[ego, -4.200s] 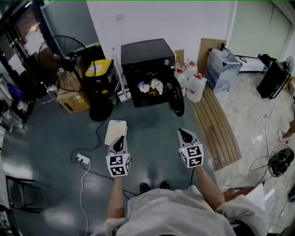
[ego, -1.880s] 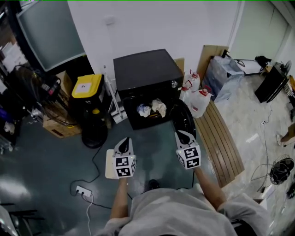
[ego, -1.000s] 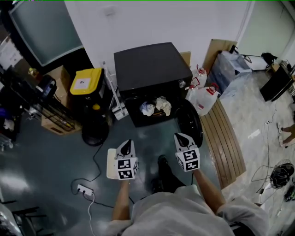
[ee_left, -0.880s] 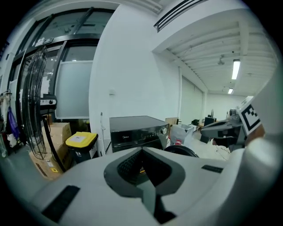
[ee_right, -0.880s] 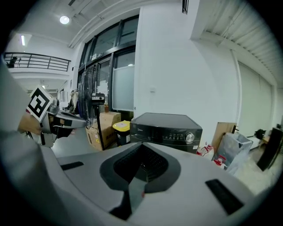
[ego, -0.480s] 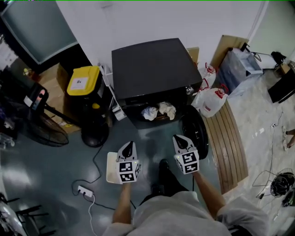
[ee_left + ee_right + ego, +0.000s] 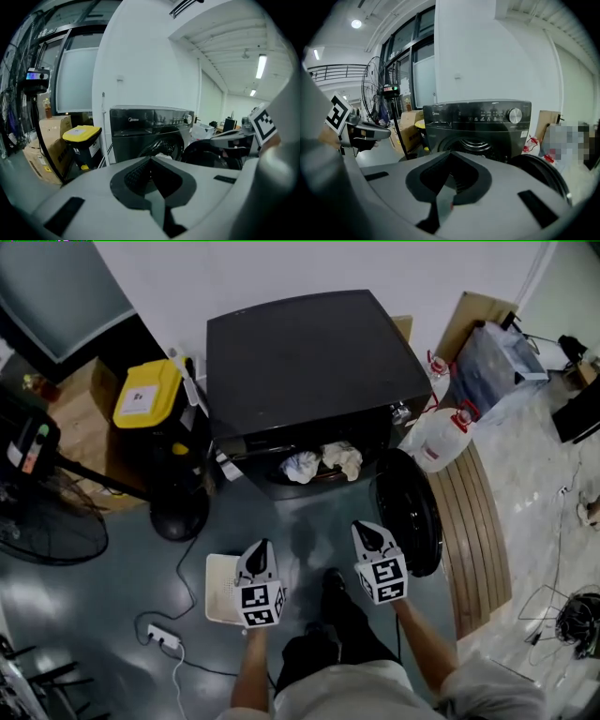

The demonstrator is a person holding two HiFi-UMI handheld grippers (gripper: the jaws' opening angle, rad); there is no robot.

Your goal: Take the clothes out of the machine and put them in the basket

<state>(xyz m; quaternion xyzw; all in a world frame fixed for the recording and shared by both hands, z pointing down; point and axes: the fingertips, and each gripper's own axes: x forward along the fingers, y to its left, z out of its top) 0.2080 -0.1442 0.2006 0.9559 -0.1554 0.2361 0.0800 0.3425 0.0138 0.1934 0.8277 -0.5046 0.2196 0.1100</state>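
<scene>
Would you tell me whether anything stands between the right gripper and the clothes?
Nothing visible does: the washing machine door hangs open to the side, and only floor lies between the right gripper and the clothes.

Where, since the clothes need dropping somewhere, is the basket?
In the head view the basket sits on the floor at lower left, partly hidden by the left claw, near a power strip.
</scene>
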